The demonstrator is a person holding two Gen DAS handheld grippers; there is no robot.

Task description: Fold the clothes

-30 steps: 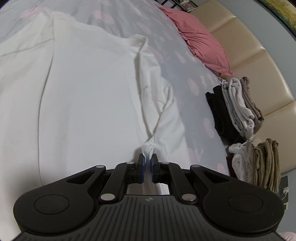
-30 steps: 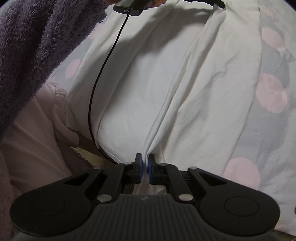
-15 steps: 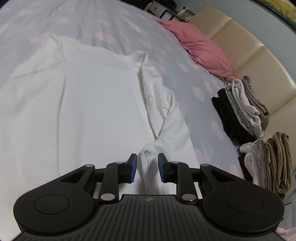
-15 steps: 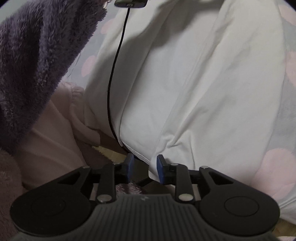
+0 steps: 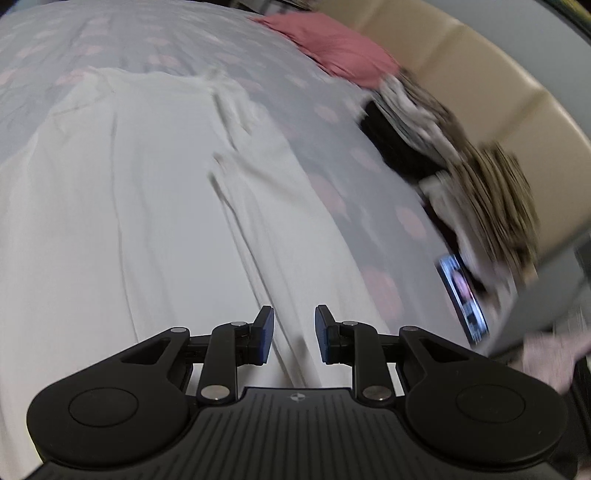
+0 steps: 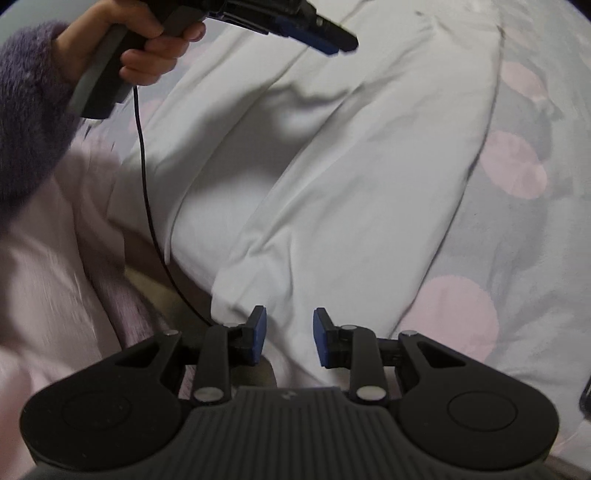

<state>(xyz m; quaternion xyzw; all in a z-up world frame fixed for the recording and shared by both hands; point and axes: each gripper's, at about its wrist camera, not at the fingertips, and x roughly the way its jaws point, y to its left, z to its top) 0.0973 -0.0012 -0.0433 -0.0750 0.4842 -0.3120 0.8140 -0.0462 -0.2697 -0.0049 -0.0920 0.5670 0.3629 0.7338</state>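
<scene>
A white garment [image 5: 147, 192] lies spread on the grey bedsheet with pink dots [image 5: 332, 155], one side folded inward along a long crease. My left gripper [image 5: 293, 334] hovers open over that folded edge, holding nothing. In the right wrist view the same white garment [image 6: 332, 192] fills the middle, its lower hem near the bed's edge. My right gripper [image 6: 288, 334] is open above that hem, empty. The left gripper [image 6: 314, 35] shows at the top of that view, held by a hand [image 6: 147, 48] in a purple fluffy sleeve.
Stacks of folded clothes [image 5: 461, 147] sit at the right by a beige headboard [image 5: 480, 66], with a pink pillow [image 5: 332, 48] beyond. A phone [image 5: 461, 295] lies near the stacks. A black cable [image 6: 147, 192] hangs from the left gripper. Pale pink clothing [image 6: 44, 295] is at lower left.
Both grippers let go of the white garment and opened. They have pulled back from it, and the cloth now lies flat with its side folded over.
</scene>
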